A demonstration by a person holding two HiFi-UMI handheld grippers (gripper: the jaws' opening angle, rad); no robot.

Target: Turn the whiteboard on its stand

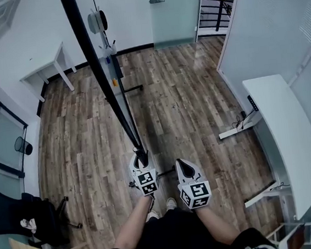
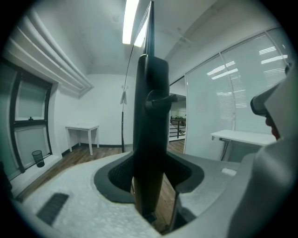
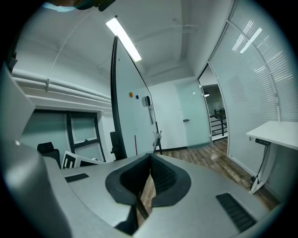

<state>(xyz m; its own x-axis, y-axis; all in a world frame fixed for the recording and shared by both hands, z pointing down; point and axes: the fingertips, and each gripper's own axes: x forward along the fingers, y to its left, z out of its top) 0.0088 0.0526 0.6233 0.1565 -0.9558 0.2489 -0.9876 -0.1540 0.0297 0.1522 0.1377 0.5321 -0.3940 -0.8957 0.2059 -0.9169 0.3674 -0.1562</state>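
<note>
The whiteboard [image 1: 104, 82] appears edge-on in the head view, as a long black frame line running from the top down to my left gripper [image 1: 142, 162]. Its stand's foot [image 1: 131, 89] rests on the wooden floor further off. In the left gripper view the black frame edge [image 2: 151, 139] stands upright between the dark pads, and my left gripper [image 2: 149, 183] is shut on it. My right gripper [image 1: 183, 168] hovers just to the right, apart from the board. The right gripper view shows the whiteboard's [image 3: 128, 116] face to the left, and my right gripper [image 3: 148, 179] is shut with nothing in it.
A small white table [image 1: 47, 63] stands by the far left wall. A long white desk [image 1: 286, 129] runs along the glass partition on the right. A black office chair [image 1: 21, 212] is at the near left, and a door [image 1: 171, 9] is at the back.
</note>
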